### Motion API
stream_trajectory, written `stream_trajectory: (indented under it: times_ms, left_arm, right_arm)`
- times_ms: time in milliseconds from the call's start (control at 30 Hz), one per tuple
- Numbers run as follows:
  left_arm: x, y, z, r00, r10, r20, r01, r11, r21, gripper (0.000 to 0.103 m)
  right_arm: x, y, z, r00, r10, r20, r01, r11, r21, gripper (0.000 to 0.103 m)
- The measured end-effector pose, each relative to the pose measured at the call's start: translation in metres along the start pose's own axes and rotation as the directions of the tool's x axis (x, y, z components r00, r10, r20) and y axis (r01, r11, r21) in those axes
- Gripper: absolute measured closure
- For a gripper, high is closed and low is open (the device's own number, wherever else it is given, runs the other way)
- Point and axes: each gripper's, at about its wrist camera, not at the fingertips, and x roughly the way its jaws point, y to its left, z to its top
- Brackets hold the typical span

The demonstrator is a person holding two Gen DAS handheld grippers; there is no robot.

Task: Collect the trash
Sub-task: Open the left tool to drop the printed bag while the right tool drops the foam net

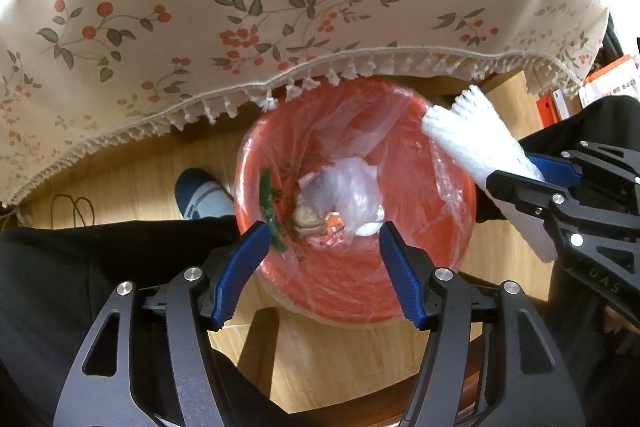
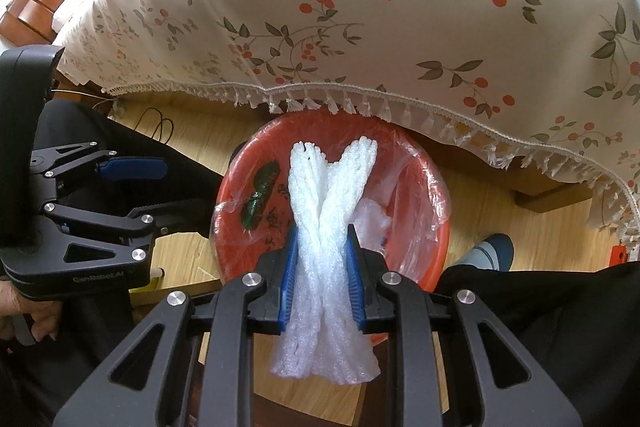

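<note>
The right gripper (image 2: 320,267) is pinching a white foam-net sleeve (image 2: 328,211) above the round red plastic-lined bin (image 1: 400,291), while the left gripper (image 1: 322,251) is hovering half-open, empty; springy foam could be catching the rim and tumbling out

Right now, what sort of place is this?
Probably a home dining area: a floral fringed tablecloth over a table, wood flooring, and a lined red trash bin tucked beside it.

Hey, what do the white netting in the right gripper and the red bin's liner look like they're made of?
Netting: looks like soft white foam mesh, matte, with a woven, bubbly strand texture that squeezes narrow between the right gripper's pads. Liner: likely thin clear plastic film, glossy and wrinkled, with the red bin showing through it.
</note>
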Motion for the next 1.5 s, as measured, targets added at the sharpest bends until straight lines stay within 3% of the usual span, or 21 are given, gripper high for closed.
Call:
stream_trajectory:
  times_ms: [700, 833, 900, 1033, 1167, 1300, 1500]
  left_arm:
    - [-0.007, 0.010, 0.002, 1.000, 0.011, 0.024, -0.009, 0.999, -0.050, 0.031]
    - [-0.007, 0.012, 0.002, 1.000, 0.011, 0.026, -0.009, 0.998, -0.055, 0.029]
    - [-0.008, 0.013, 0.002, 1.000, 0.010, 0.028, -0.008, 0.998, -0.061, 0.029]
    - [-0.009, 0.016, 0.002, 0.999, 0.008, 0.031, -0.005, 0.997, -0.076, 0.029]
    - [-0.009, 0.017, 0.002, 0.999, 0.010, 0.033, -0.007, 0.997, -0.079, 0.029]
    - [-0.010, 0.017, 0.002, 0.999, 0.012, 0.038, -0.008, 0.996, -0.086, 0.026]
    - [-0.012, 0.017, 0.001, 0.999, 0.018, 0.046, -0.014, 0.996, -0.089, 0.024]
  right_arm:
    - [0.028, 0.016, 0.003, 0.998, 0.009, -0.067, -0.013, 0.998, -0.069, 0.076]
    - [0.029, 0.018, 0.004, 0.998, 0.001, -0.070, -0.007, 0.997, -0.079, 0.066]
    - [0.030, 0.018, 0.005, 0.997, -0.006, -0.072, 0.000, 0.997, -0.083, 0.057]
    - [0.027, 0.018, 0.006, 0.998, -0.027, -0.058, 0.023, 0.997, -0.079, 0.028]
    - [0.027, 0.014, 0.007, 0.998, -0.031, -0.056, 0.027, 0.997, -0.066, 0.014]
    - [0.025, 0.013, 0.007, 0.998, -0.038, -0.052, 0.035, 0.998, -0.062, 0.008]
    - [0.024, 0.013, 0.008, 0.998, -0.039, -0.048, 0.037, 0.998, -0.060, 0.006]
